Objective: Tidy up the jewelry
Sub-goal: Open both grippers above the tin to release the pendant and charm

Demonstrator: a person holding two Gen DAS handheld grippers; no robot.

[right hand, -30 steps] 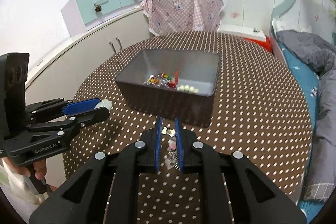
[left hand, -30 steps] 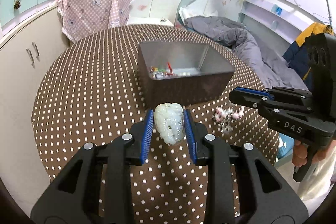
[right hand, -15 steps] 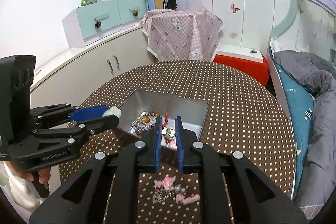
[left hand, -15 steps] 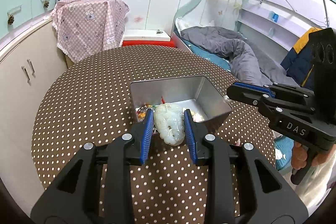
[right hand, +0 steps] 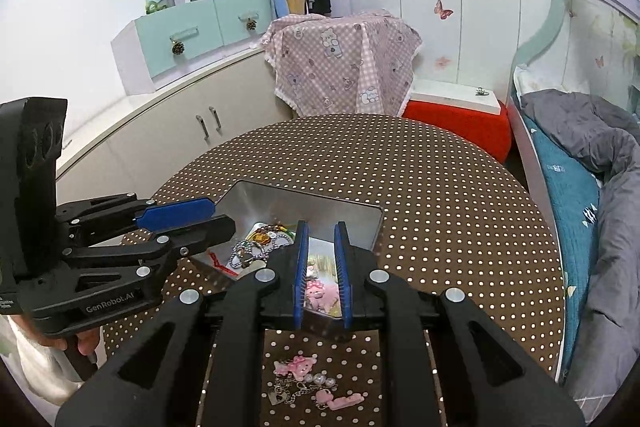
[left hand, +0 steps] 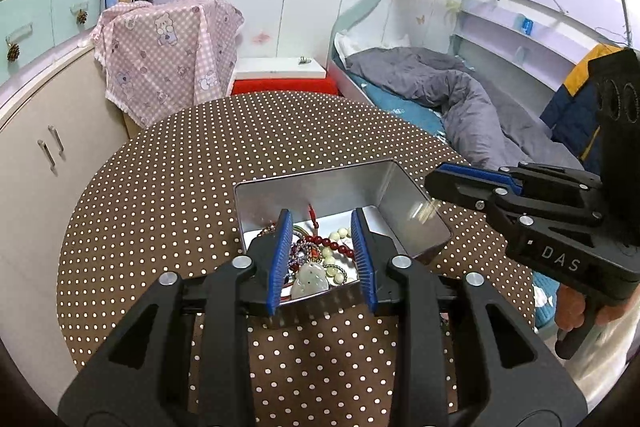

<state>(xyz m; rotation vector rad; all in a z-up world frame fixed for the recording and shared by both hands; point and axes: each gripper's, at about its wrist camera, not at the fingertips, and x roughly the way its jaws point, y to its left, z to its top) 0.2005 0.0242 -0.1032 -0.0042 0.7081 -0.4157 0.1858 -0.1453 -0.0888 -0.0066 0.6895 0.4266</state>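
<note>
The open metal tin sits on the dotted round table and holds several beads and chains. A pale jade pendant lies inside it near the front wall. My left gripper hangs over it, jaws opening, the pads touching nothing. My right gripper hovers over the tin with its jaws opening a little. A pink charm shows in the gap, low in the tin, free of the pads. Each gripper appears in the other's view: the right gripper and the left gripper.
A pink charm bunch with a chain and pearls lies on the tablecloth in front of the tin, under my right gripper. A person's hand holds the right grip. Cabinets stand to the left, a bed to the right.
Both grippers moved forward and up over the tin. The left jaws spread and the jade pendant dropped into the tin. The right jaws parted and its pink charm dropped lower.
</note>
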